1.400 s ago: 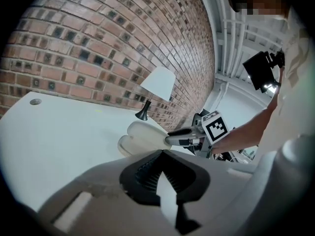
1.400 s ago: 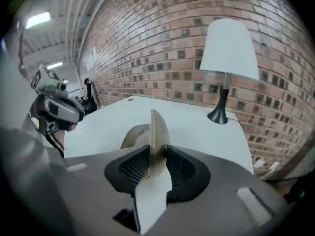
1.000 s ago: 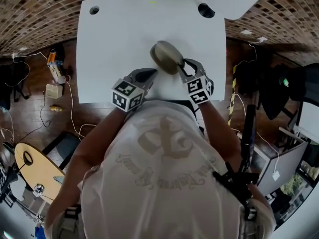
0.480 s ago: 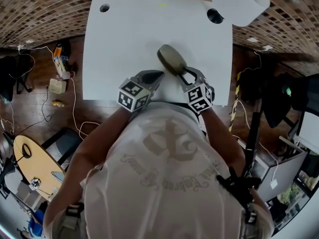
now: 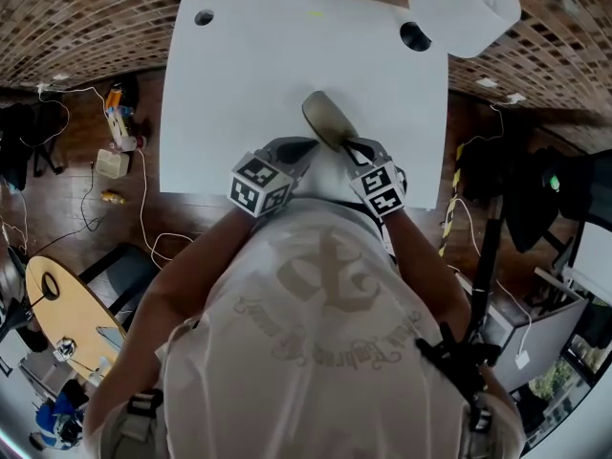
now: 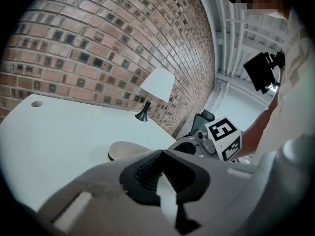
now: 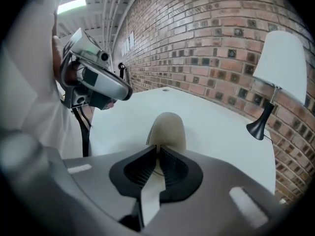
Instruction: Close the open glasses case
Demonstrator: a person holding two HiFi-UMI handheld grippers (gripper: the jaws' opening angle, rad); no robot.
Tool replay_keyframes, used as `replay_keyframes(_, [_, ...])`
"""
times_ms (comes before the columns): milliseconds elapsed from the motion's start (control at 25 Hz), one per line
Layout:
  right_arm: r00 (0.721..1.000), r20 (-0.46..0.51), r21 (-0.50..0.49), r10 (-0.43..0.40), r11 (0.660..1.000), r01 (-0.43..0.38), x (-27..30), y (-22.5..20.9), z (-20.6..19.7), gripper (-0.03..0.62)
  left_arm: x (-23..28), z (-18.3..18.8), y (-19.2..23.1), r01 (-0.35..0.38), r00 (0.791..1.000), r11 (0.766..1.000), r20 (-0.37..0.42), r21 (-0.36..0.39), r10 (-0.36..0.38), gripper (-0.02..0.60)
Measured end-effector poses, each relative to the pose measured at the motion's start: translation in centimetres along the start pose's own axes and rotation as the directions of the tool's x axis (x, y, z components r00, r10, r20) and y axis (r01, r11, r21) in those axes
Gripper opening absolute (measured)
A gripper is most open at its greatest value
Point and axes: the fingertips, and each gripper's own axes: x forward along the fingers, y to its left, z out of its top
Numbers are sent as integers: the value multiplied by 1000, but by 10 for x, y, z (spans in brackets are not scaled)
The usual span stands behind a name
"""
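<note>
An olive-tan glasses case [image 5: 330, 120] lies on the white table [image 5: 249, 75], just beyond both grippers, and looks closed with its lid down. My right gripper [image 5: 356, 146] is at the case's near end. Its jaws have just been closing and now pinch that near end [image 7: 167, 129], with the pads almost together [image 7: 158, 147]. My left gripper [image 5: 296, 146] hovers just left of the case, shut with nothing between its pads [image 6: 162, 154]. In the left gripper view the case [image 6: 128, 150] shows just past the jaw tips, with the right gripper's marker cube [image 6: 224, 139] beyond it.
A white-shaded lamp [image 5: 466, 8] on a black base stands at the table's far right corner. Two round holes [image 5: 204, 17] mark the far edge. A brick wall runs behind the table. Cables and clutter lie on the wooden floor at the left.
The right gripper moved forward onto the case's near end and its jaws closed there. The case now looks narrower and flatter than a second ago. The left gripper stayed put.
</note>
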Motion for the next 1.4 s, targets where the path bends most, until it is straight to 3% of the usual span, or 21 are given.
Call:
replay_keyframes(160, [1000, -5, 21, 6, 1000, -6, 5, 3, -4, 9, -2, -1, -2, -1, 1000, 1000, 5, 2, 1, 8])
replay_keyframes(440, [999, 29, 166, 34, 985, -38, 9, -5, -3, 8, -15, -7, 8, -37, 999, 999, 7, -23, 37, 7])
replay_keyframes(720, [998, 17, 233, 57, 971, -59, 16, -11, -5, 8, -16, -8, 6, -31, 999, 999, 6, -5, 31, 8])
replay_keyframes(1400, [998, 30, 344, -57, 938, 43, 5, -22, -3, 9, -62, -12, 0, -63, 996, 997, 65, 38, 60, 8])
